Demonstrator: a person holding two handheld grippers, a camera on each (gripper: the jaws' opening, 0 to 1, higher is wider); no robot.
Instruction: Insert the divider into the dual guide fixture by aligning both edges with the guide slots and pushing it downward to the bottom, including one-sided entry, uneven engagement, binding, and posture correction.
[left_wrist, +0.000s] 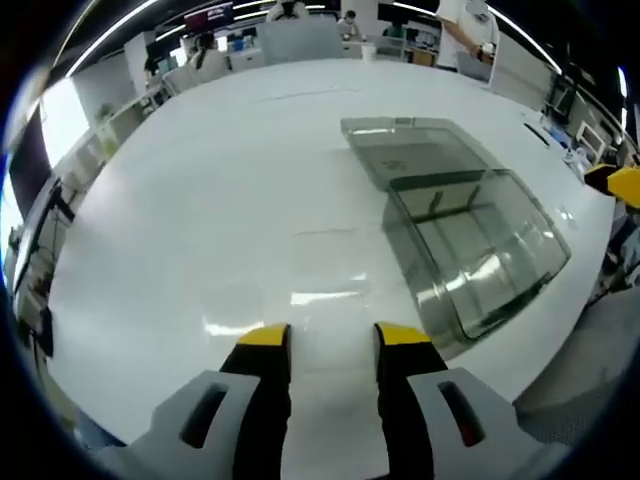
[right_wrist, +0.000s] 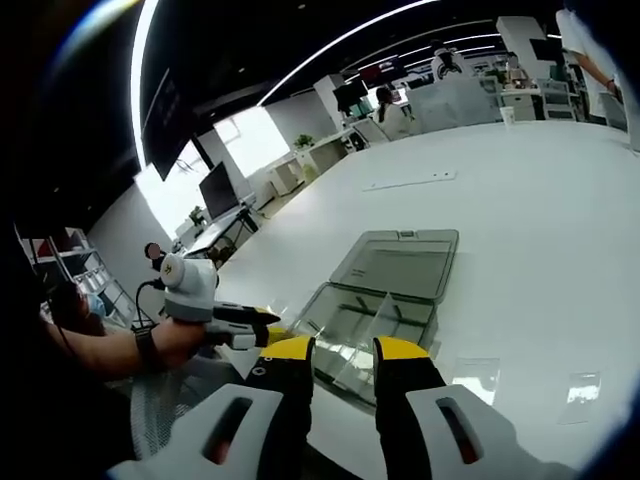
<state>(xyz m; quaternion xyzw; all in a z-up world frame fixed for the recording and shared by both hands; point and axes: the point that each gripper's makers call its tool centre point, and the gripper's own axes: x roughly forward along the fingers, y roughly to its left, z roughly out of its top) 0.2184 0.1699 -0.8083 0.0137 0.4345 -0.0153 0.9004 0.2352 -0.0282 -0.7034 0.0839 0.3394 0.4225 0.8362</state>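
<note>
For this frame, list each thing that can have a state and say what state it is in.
Clear box: open, on the white table.
Lid: off, lying flat beside the box.
Divider: standing tilted in the box.
Left gripper: open, empty, over the table.
Right gripper: open, empty, near the box.

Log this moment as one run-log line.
left gripper: open, empty, over table | right gripper: open, empty, before box | lid: open, flat | divider: not seen inserted
</note>
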